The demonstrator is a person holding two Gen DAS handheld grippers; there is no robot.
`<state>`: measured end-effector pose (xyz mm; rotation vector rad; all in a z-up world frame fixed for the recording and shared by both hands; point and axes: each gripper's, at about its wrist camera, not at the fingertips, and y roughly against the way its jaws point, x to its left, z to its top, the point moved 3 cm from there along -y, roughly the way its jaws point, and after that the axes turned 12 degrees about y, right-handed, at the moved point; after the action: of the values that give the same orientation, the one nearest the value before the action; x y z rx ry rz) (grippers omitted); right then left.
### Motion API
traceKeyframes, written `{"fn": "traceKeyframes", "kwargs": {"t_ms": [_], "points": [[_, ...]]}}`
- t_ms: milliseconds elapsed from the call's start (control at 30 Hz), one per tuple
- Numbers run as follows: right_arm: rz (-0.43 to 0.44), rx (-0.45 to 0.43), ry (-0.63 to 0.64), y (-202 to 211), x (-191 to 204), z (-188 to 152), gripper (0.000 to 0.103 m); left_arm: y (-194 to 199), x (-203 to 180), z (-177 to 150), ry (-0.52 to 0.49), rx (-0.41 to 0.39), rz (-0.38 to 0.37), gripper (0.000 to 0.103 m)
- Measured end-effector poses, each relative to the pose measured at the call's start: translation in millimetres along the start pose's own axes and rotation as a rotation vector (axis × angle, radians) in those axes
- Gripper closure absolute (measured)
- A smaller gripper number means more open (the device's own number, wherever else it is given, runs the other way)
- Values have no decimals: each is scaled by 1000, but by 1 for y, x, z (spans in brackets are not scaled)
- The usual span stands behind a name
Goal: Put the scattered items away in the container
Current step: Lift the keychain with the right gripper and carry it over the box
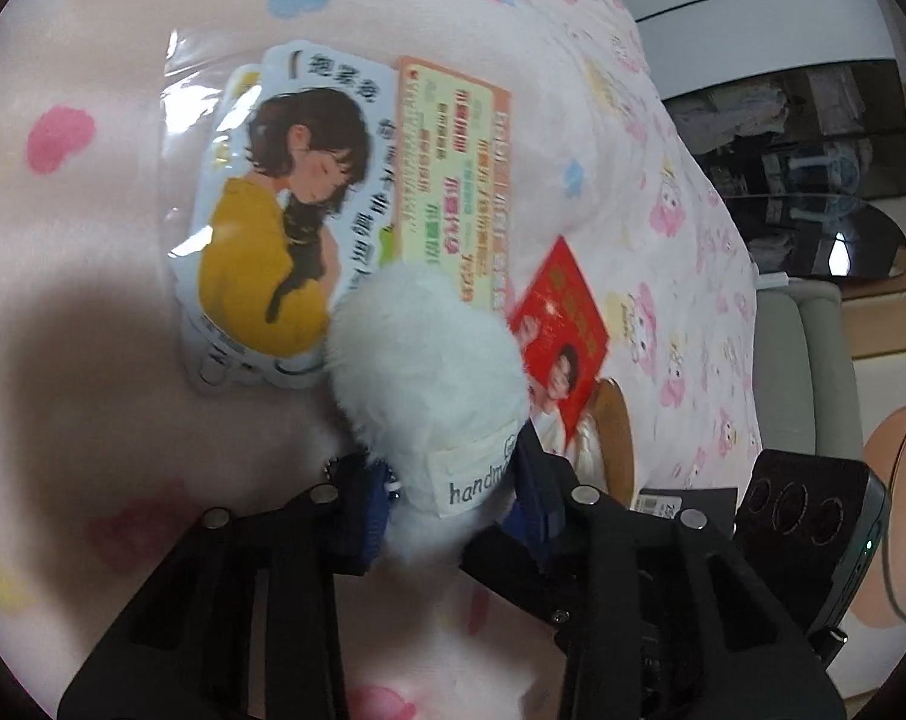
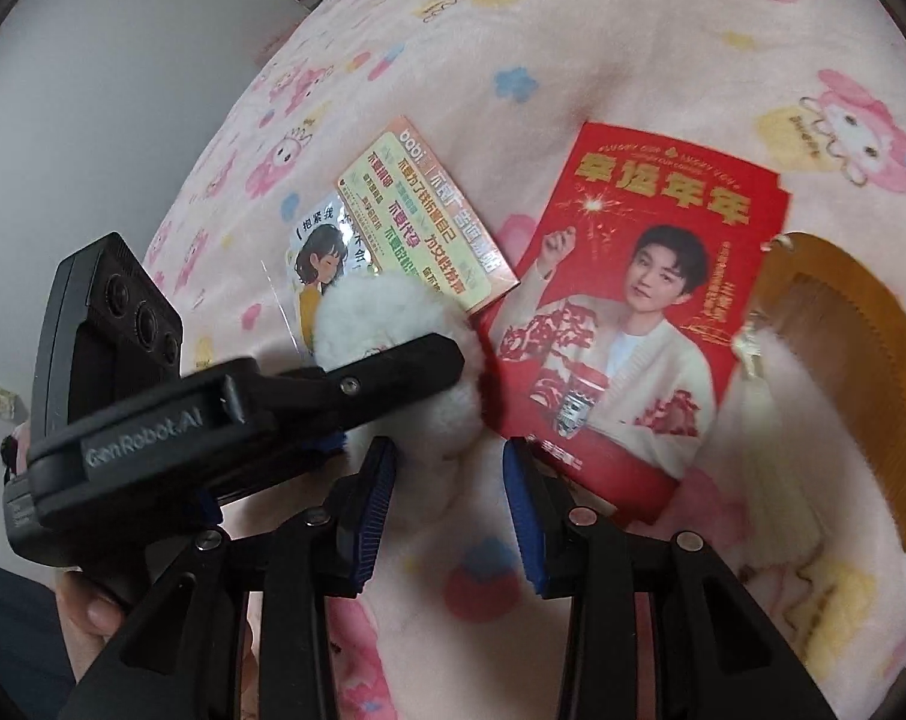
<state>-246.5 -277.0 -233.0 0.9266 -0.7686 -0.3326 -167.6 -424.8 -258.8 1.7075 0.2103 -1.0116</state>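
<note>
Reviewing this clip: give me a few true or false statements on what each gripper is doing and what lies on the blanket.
1. The left gripper is shut on the white pompom. True.
2. The right gripper holds the red envelope. False: it is open and empty; the envelope lies flat.
3. A wooden comb lies beside the envelope. True.
4. The sticker pack is inside a container. False: it lies on the blanket; no container shows.
</note>
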Motion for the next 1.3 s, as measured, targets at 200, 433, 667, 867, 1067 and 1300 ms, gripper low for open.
{"fn": "traceKeyframes", "kwargs": {"t_ms": [200, 433, 667, 867, 1067, 1300], "points": [[-9, -45, 19, 64, 9, -28, 70, 37, -44, -49, -119, 28, -107, 67], [-157, -127, 72, 190, 23, -93, 70, 48, -133, -153, -393, 146, -182, 67], [-323, -163, 10, 296, -38, -139, 70, 0, -232, -236, -579, 254, -181, 67], [-425, -309, -238, 351, -135, -184, 70, -66, -290, -288, -685, 341, -126, 67], [-388, -277, -410, 345, -196, -214, 70, -116, -297, -319, -640, 462, -194, 66], [-282, -266, -396, 321, -186, -200, 70, -131, -273, -309, -582, 469, -153, 54]]}}
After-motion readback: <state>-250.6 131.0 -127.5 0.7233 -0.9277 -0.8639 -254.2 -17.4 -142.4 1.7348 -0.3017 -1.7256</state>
